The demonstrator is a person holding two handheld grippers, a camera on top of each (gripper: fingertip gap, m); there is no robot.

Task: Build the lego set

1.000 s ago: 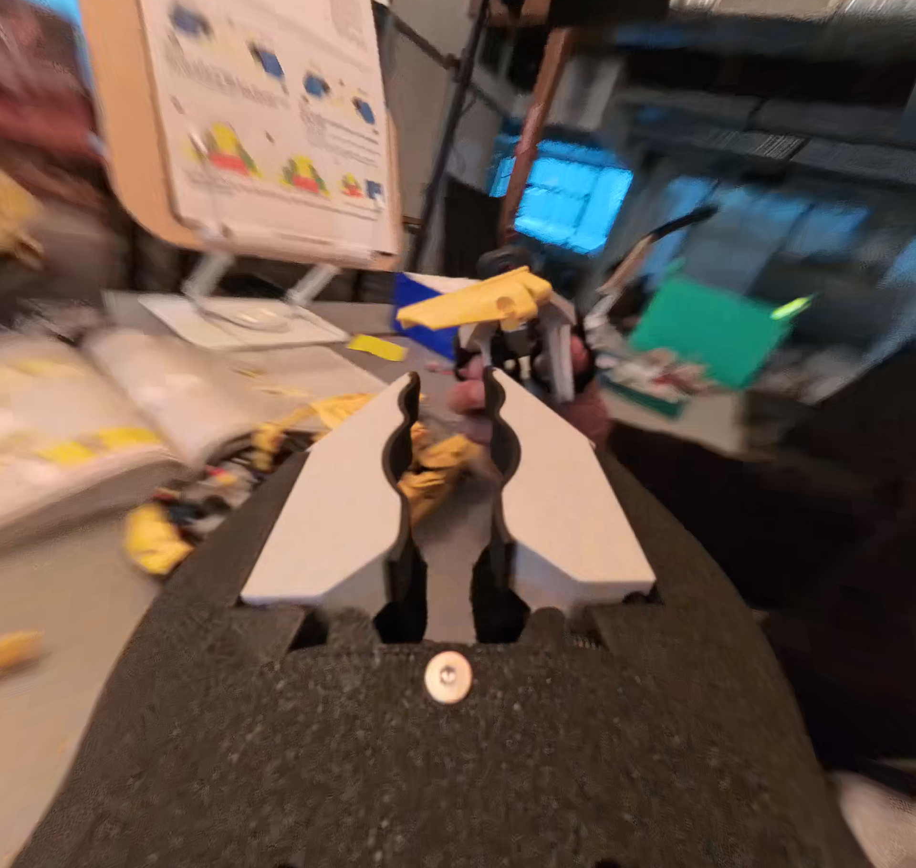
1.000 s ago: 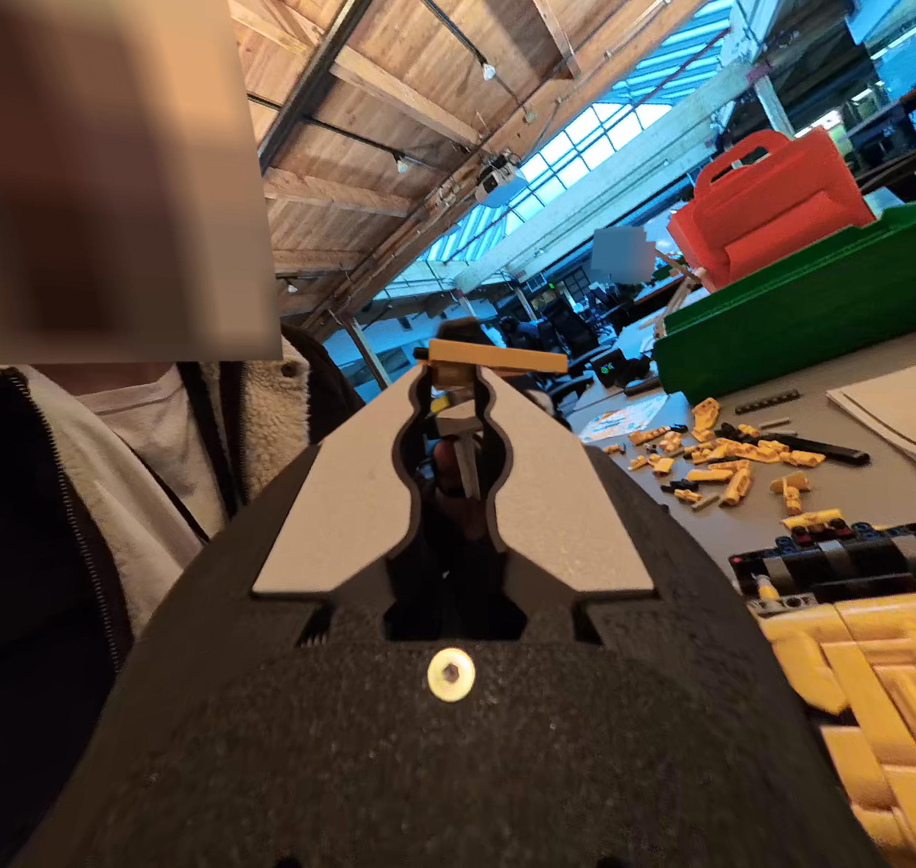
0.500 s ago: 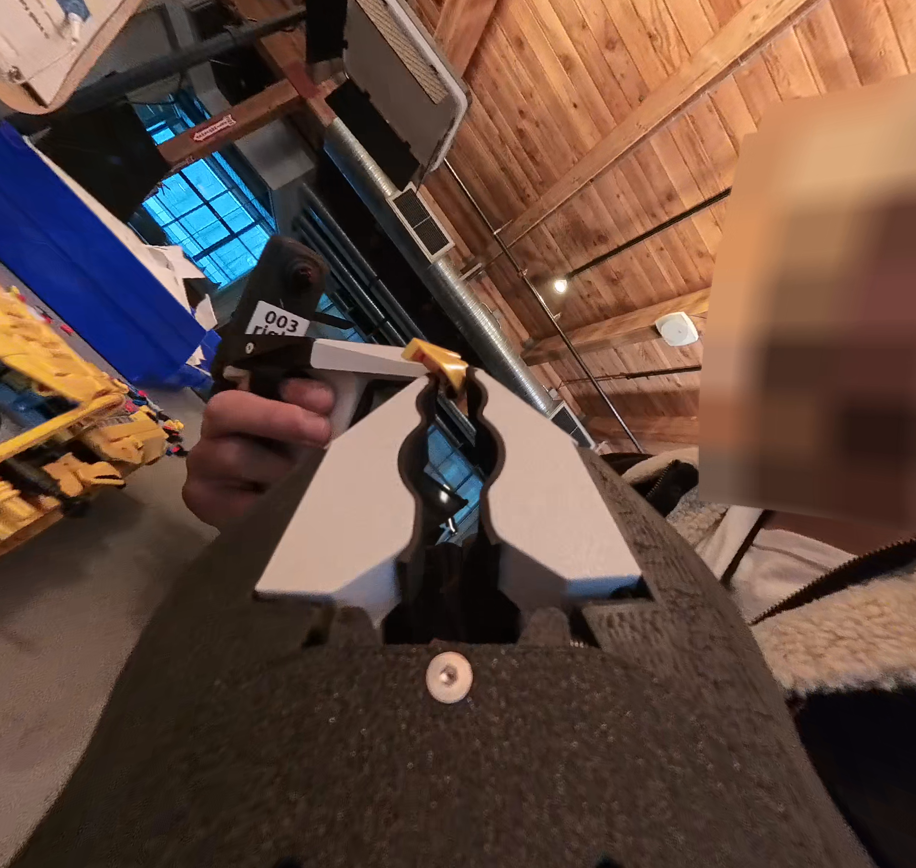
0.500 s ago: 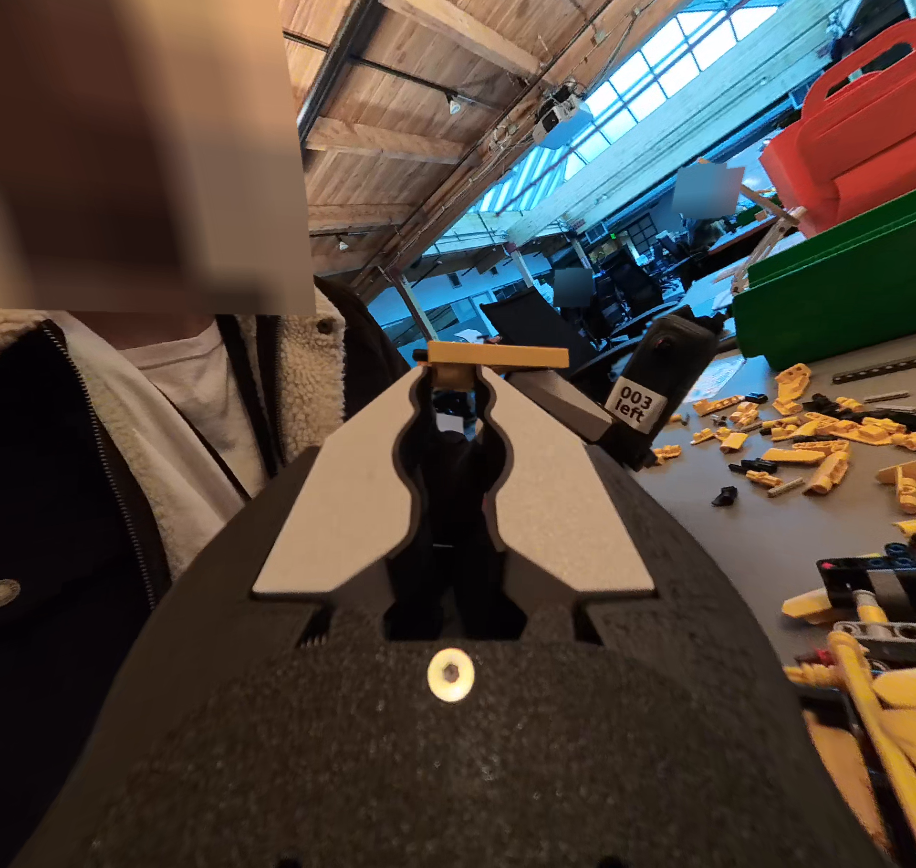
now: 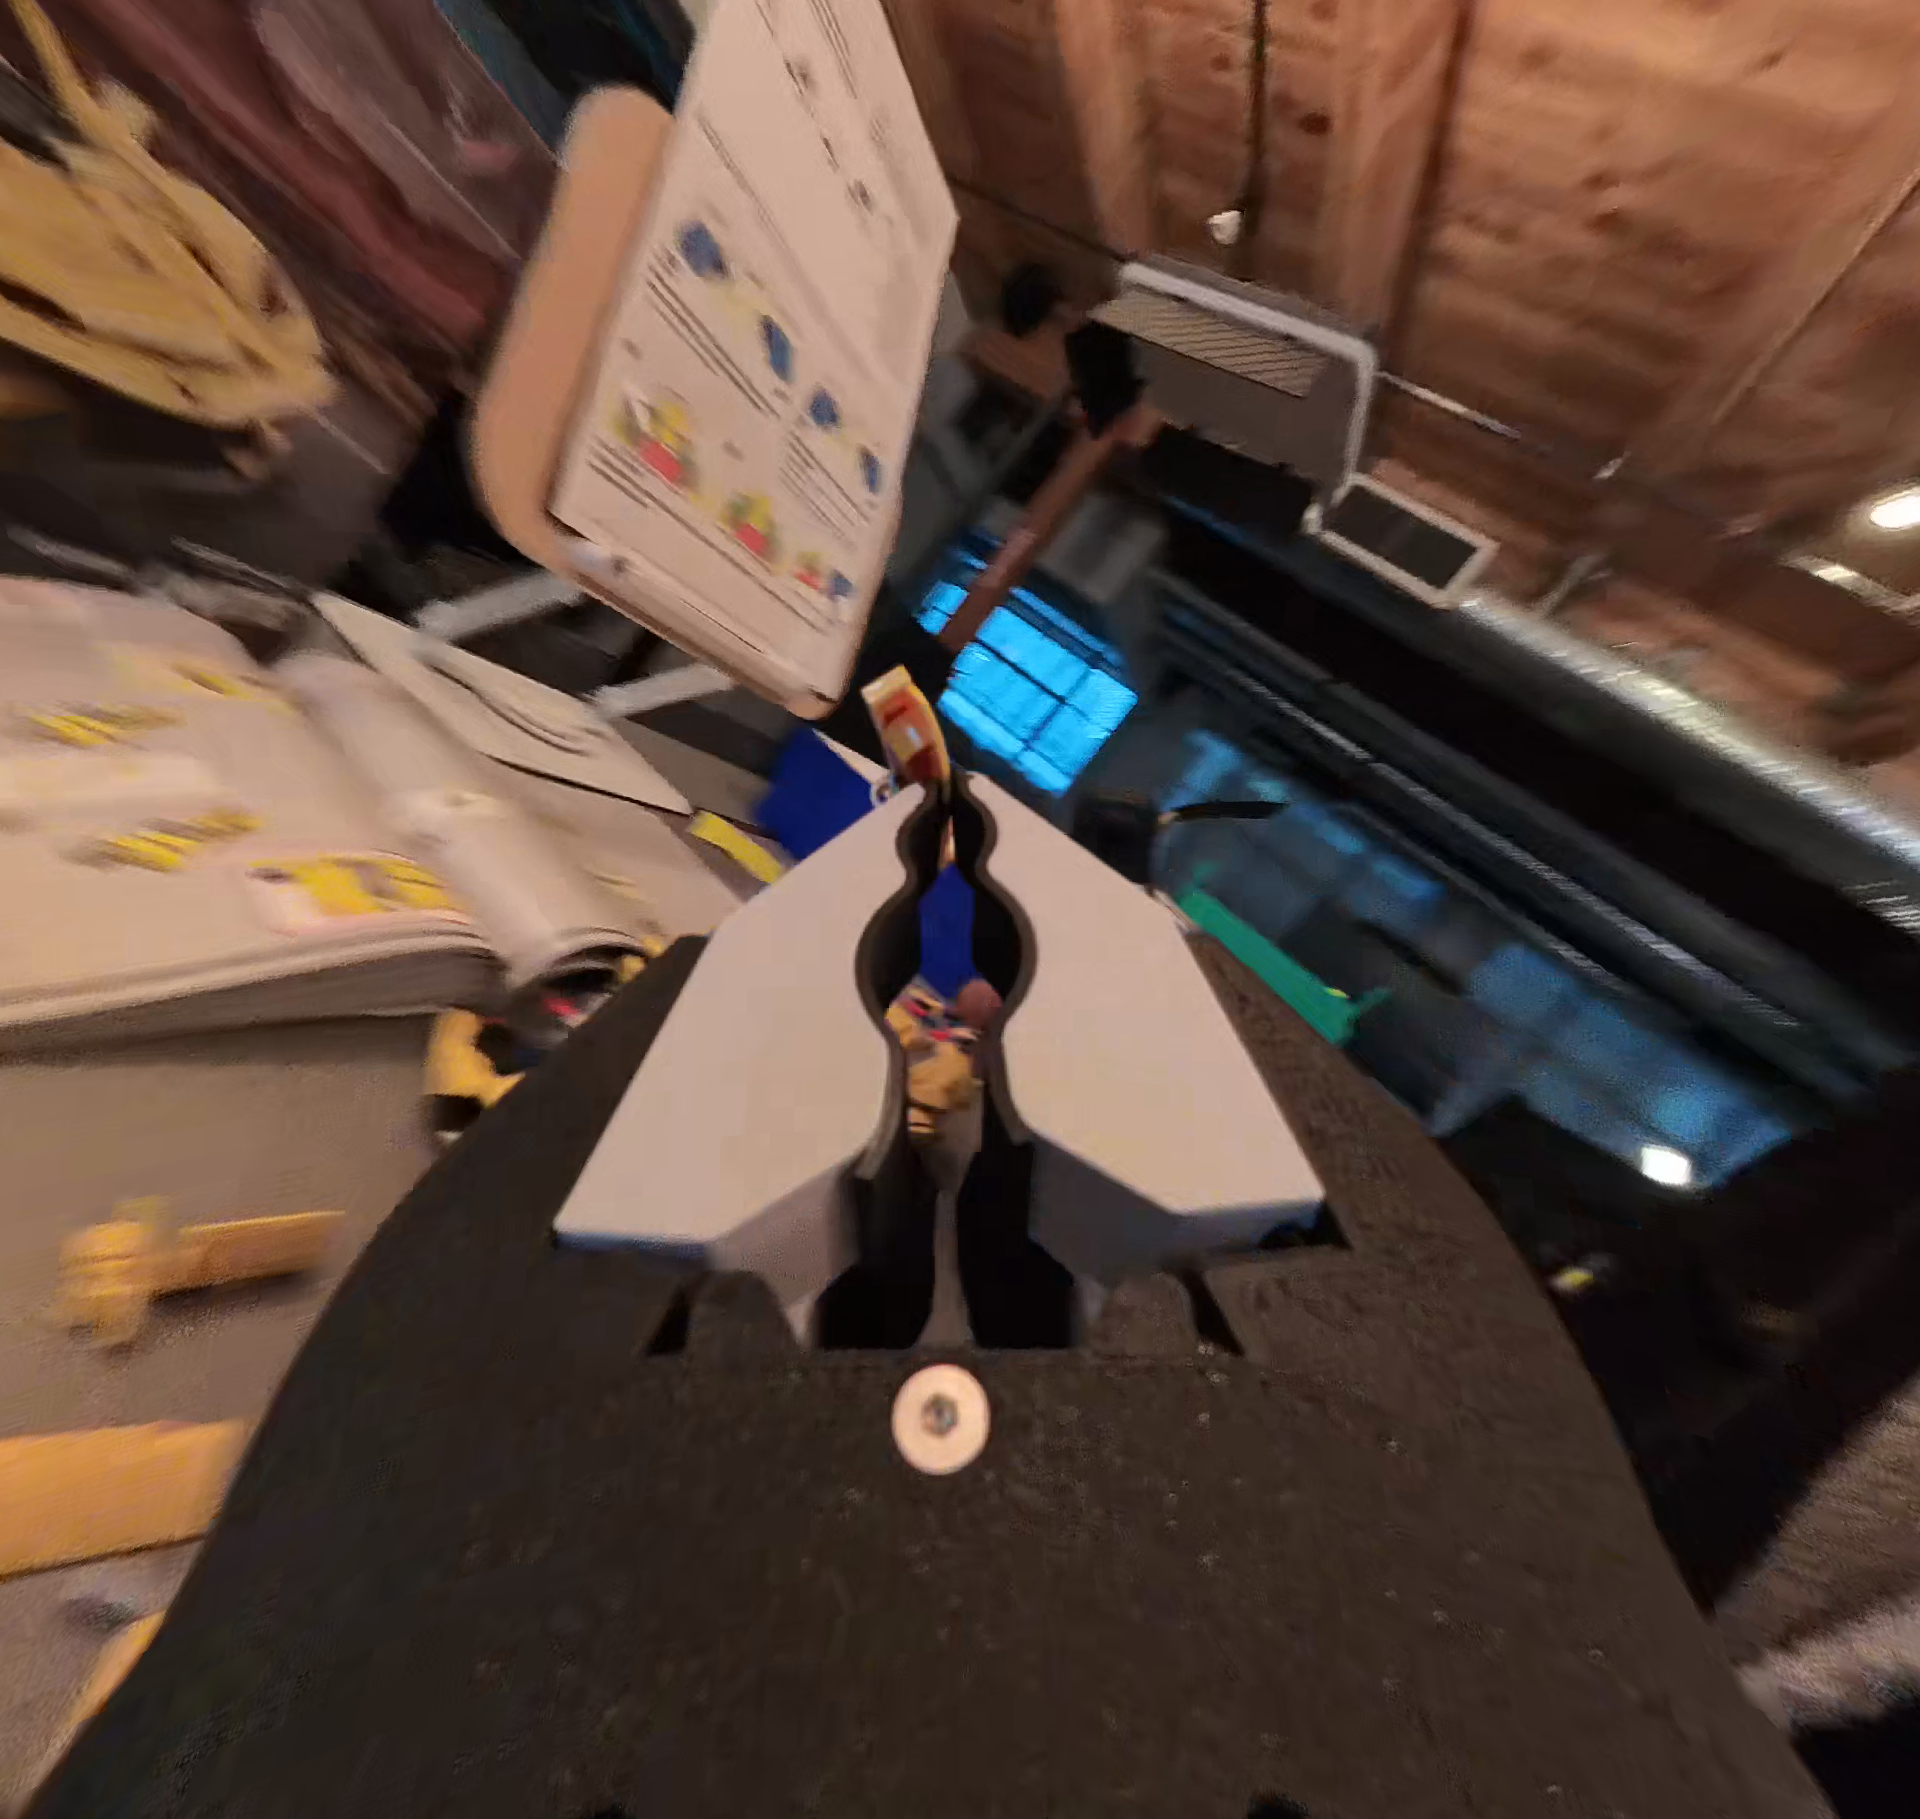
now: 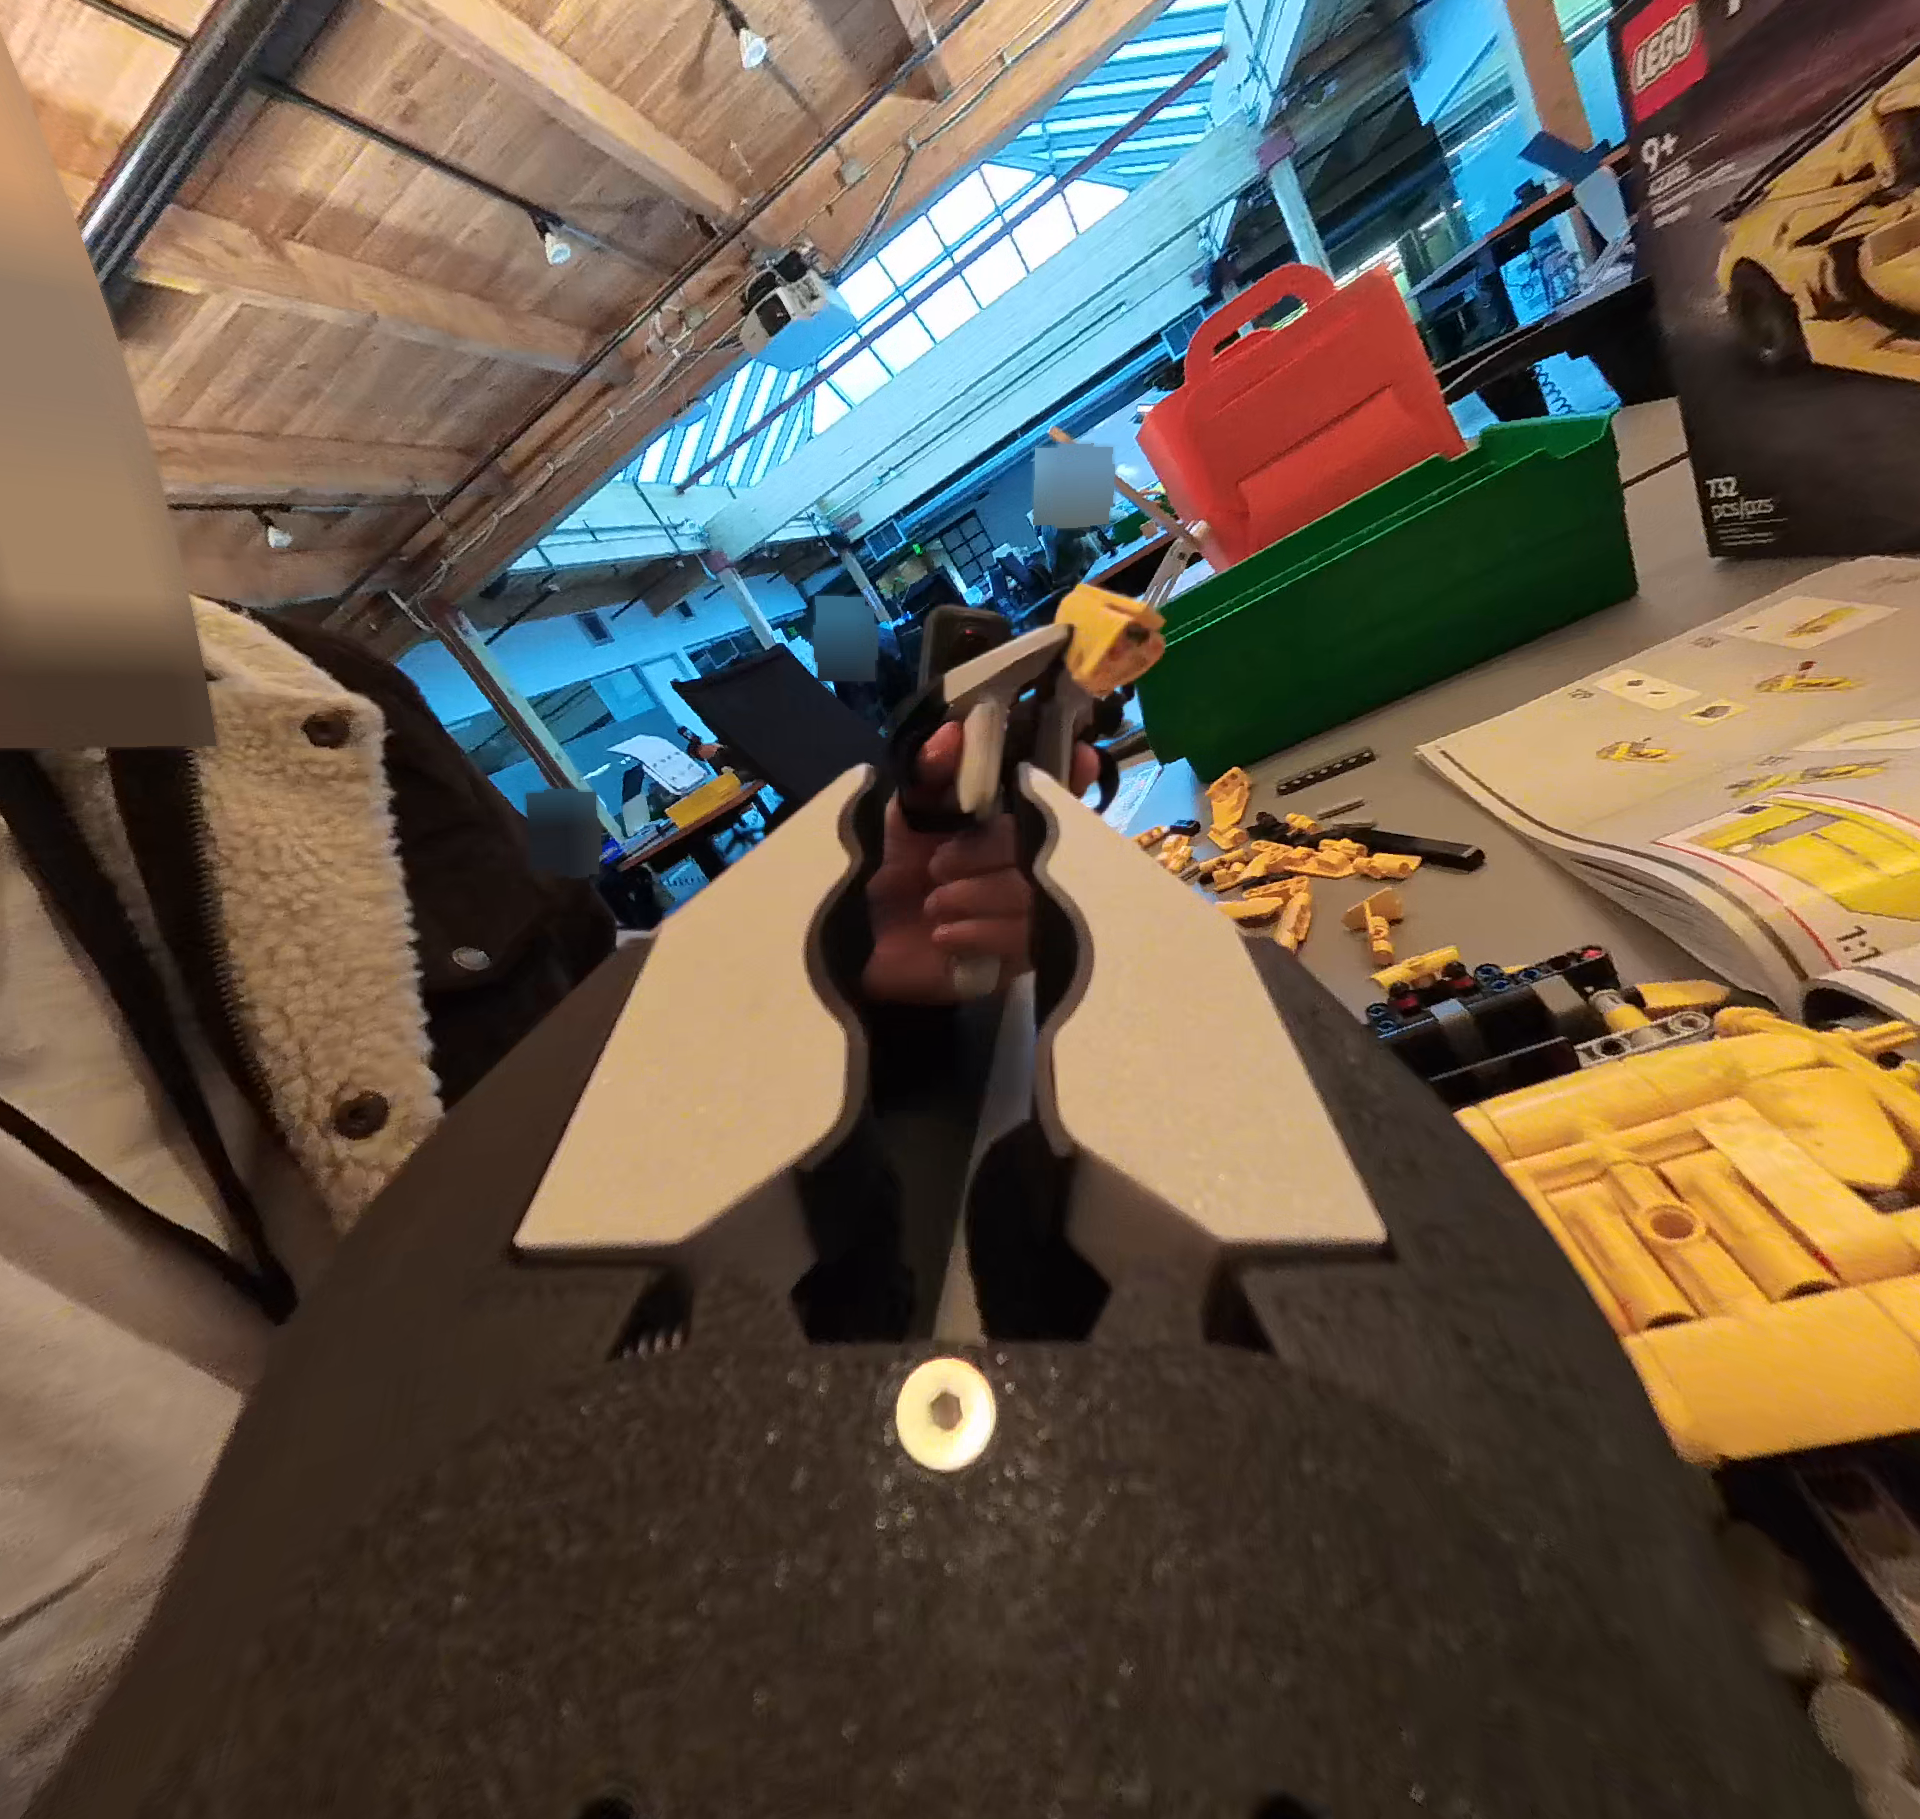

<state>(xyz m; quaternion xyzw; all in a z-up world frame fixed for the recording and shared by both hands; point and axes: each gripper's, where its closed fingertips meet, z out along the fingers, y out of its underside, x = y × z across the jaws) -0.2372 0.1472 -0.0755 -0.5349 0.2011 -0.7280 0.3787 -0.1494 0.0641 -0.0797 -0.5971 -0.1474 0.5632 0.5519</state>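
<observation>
**Small yellow piece pinched aloft, the other gripper empty**

Nearest in the left wrist view, the left hand-held gripper [image 5: 943,803] has its jaws drawn almost together, and a small yellow piece [image 5: 906,725] with a red patch stands up from the very tips, clear of the counter [image 5: 208,1094]. The right wrist view shows the same piece [image 6: 1107,639] at the end of that gripper, raised in the air with the person's hand [image 6: 951,896] round its handle.

The right hand-held gripper [image 6: 943,798] stands partly open with nothing between its fingers.

Beside it on the counter lies the part-built yellow car [image 6: 1704,1198], with its black frame [image 6: 1496,1011] showing just beyond. Farther out are loose yellow pieces [image 6: 1278,865], an open instruction booklet [image 6: 1714,793], then a green bin [image 6: 1403,606], a red case [image 6: 1299,419] and the set's box [image 6: 1787,211].

The risk I see is in the grip: the piece is held only at the tips, by a narrow edge, so a knock or a slackened squeeze could twist it or let it fall among the loose pieces. The left view is smeared, which suggests quick movement; that makes a slip likelier. Any pass to the open gripper would need careful lining up.
</observation>
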